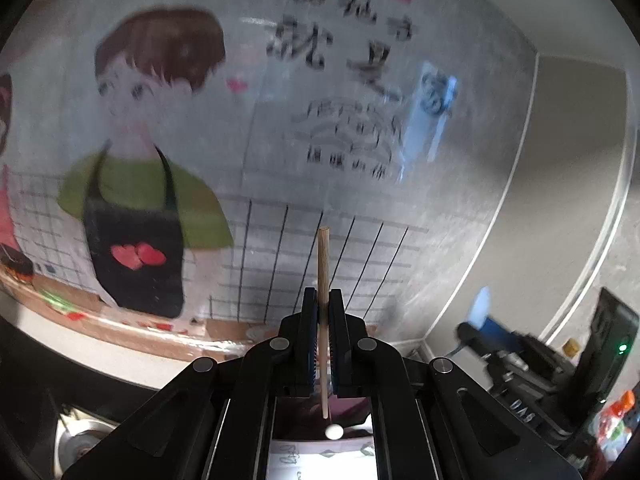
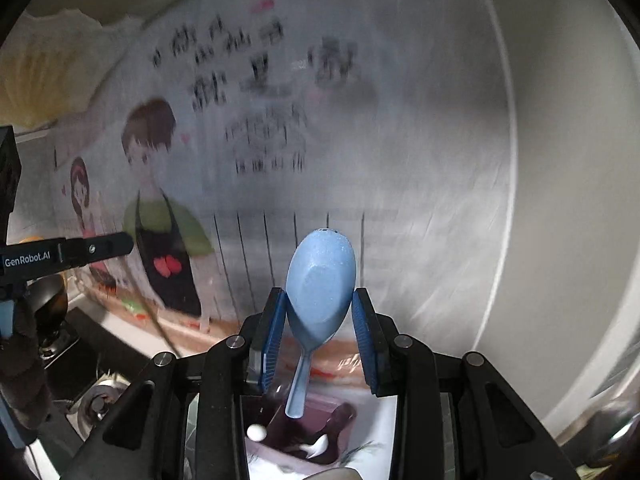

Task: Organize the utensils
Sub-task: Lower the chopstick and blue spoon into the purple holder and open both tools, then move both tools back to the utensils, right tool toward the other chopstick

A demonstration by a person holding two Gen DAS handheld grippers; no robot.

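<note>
I've got a wooden chopstick (image 1: 323, 304) pinched upright in my left gripper (image 1: 323, 304), jaws squeezed tight together on it, the stick poking well above the pads and its lower end hanging down below them. Over on the other side, a blue spoon (image 2: 320, 280) sits in my right gripper (image 2: 320, 312), bowl up and facing the camera, handle dropping down between the fingers. The blue pads (image 2: 274, 332) stand fairly wide and press on the bowl's two edges, so that one's clamped on the spoon.

Below both tools I can see a dark purple tray (image 2: 288, 428), with a small white oval piece (image 2: 256, 433) lying in it at its left side and a white shape (image 2: 316, 447) further right; I can't tell what either is. From the left wrist the same white oval (image 1: 334, 431) shows just under the chopstick's lower tip.

Behind everything is a wall covering (image 1: 360, 160) printed with a cartoon figure in a green shirt and black apron (image 1: 136, 240), blurred dark lettering and a grid of tiles. From the right wrist, the left gripper's black finger (image 2: 96, 250) reaches in from the left edge, and a stove burner (image 2: 98, 400) lies low at left. From the left wrist, the right gripper (image 1: 496, 336) shows at lower right, blurred, with the blue spoon in it.
</note>
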